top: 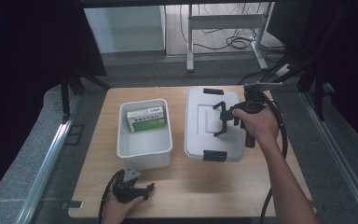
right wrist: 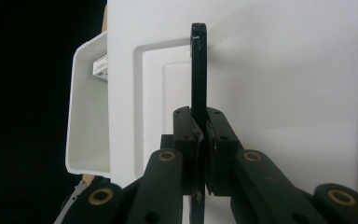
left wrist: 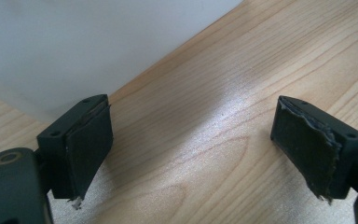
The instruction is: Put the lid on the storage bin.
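Observation:
A white lidded box sits on the right half of the wooden table. Its black carrying handle stands up off the lid. My right gripper comes in from the right and is shut on that handle. In the right gripper view the handle runs up from between the closed pads of the right gripper, over the white lid. My left gripper lies near the table's front edge. In its own view the left gripper is open, with bare wood between its fingers.
An open white bin stands left of the lidded box and holds a green-and-white carton. The bin's wall rises just beyond the left gripper. Black latches sit at the lidded box's near and far ends. Table legs and cables lie beyond the table.

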